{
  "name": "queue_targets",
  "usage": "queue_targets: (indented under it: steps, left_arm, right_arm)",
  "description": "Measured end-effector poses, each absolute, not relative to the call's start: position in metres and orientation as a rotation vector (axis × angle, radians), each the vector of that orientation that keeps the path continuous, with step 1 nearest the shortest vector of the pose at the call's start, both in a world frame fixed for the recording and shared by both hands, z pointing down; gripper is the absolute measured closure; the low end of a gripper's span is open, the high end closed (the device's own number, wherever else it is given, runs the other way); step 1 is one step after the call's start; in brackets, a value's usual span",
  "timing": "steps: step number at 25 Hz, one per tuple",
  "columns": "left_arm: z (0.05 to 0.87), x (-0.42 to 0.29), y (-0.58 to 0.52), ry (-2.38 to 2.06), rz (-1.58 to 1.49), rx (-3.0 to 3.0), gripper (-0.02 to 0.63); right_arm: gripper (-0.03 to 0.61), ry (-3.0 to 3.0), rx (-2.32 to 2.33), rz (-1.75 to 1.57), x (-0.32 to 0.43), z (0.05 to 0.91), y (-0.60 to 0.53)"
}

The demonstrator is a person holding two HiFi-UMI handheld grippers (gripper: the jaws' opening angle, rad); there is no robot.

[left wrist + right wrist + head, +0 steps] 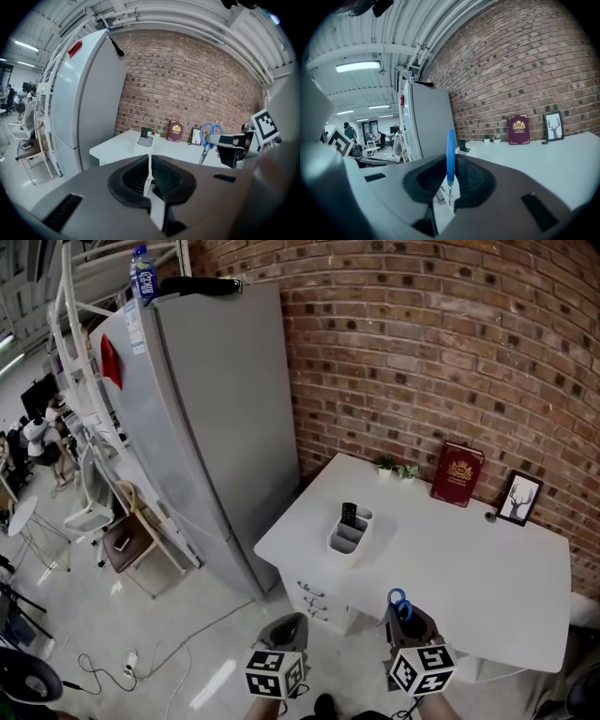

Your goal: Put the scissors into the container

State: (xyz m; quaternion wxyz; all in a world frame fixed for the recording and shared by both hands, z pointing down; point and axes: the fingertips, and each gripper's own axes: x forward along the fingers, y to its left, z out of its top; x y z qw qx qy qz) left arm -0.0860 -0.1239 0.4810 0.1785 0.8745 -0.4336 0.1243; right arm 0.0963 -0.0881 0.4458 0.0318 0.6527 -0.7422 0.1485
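Note:
Blue-handled scissors [398, 602] stand handles-up in my right gripper [405, 617], which is shut on them near the table's front edge. In the right gripper view the scissors [450, 159] show edge-on between the jaws, blades pointing down. From the left gripper view the scissors [210, 136] hang at the right, held by the other gripper. The white container [349, 536] sits on the white table [469, 568], farther in, with a dark object in one compartment. My left gripper [286, 632] is shut and empty, off the table's front-left corner.
A grey fridge [206, 418] stands left of the table against the brick wall. A dark red book [457, 473], a framed deer picture [518, 498] and two small plants [395, 467] line the table's back edge. Chairs and cables lie on the floor at left.

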Motion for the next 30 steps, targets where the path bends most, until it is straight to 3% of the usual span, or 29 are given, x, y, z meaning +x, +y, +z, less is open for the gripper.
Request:
queue_targets:
  steps: [30]
  left_arm:
    - [0.501, -0.076, -0.27, -1.327, 0.344, 2.345, 0.592]
  right_arm:
    - [0.528, -2.466, 1.929, 0.381, 0.104, 0.427, -0.296]
